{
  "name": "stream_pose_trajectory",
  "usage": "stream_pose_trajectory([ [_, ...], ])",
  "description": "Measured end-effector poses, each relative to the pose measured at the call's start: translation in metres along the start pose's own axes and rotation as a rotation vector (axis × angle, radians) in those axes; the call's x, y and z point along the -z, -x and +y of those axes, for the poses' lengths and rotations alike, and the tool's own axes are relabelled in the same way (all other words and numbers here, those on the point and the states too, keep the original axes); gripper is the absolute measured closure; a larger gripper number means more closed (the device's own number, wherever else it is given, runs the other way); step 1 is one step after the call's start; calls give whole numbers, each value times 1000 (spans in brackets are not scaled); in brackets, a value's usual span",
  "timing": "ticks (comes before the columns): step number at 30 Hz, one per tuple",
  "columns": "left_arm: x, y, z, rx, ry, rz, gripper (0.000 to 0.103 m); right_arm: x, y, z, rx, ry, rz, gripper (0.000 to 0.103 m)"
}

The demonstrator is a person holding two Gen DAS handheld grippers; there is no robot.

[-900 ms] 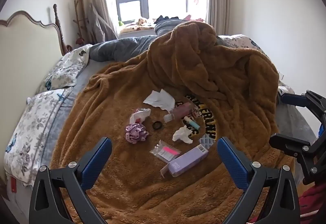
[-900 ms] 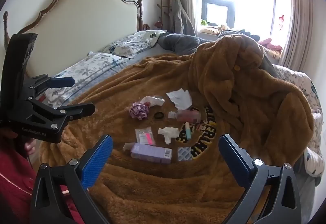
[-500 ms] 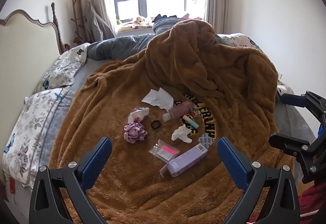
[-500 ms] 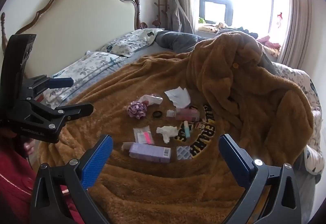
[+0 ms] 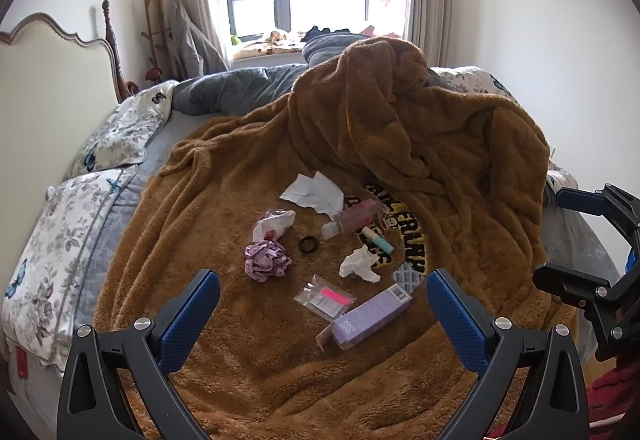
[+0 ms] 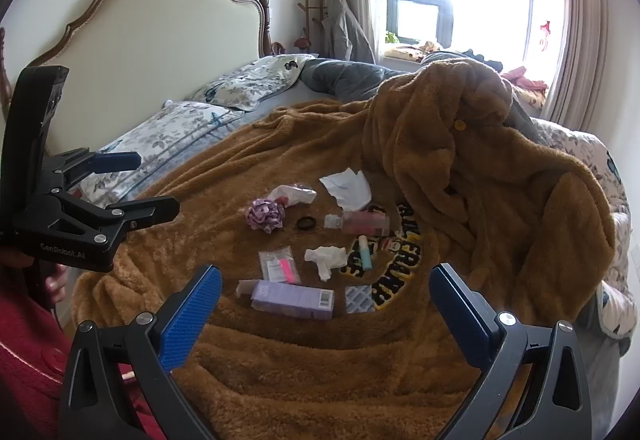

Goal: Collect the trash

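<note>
Bedroom, fuzzy brown blanket [image 5: 248, 372] over bed; trash clustered mid-blanket: lilac cardboard box [image 5: 370, 316], crumpled white tissue [image 5: 359, 264], purple wrapper ball [image 5: 266, 261]. Left gripper [image 5: 323, 300], right gripper [image 6: 325, 295] both spread wide, empty, above blanket.

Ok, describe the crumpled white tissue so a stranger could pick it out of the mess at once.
Start at the brown fleece blanket covering the bed and find the litter scattered mid-blanket. The crumpled white tissue lies just beyond the lilac carton. Unlike the flat torn white paper farther back, it is a wadded lump.
</note>
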State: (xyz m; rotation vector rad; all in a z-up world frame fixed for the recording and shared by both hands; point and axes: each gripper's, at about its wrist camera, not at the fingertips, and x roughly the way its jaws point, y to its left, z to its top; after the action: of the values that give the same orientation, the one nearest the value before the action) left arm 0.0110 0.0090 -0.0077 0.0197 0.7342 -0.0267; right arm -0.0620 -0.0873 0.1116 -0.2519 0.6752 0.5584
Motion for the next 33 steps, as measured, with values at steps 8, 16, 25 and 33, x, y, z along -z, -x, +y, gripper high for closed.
stream_pose_trajectory([
  [8, -1, -3, -1, 5, -3, 3, 0, -2, -3, -1, 11, -11, 7, 0],
  [16, -1, -3, -6, 23, -22, 0, 0, -2, -1, -2, 16, -11, -1, 0],
  [25, 1, 3, -15, 76, -79, 0, 0, -2, 3, -2, 19, -6, -14, 0],
  [33, 4, 9, -16, 78, -86, -5, 0, -3, 6, -1, 17, 0, -18, 0],
])
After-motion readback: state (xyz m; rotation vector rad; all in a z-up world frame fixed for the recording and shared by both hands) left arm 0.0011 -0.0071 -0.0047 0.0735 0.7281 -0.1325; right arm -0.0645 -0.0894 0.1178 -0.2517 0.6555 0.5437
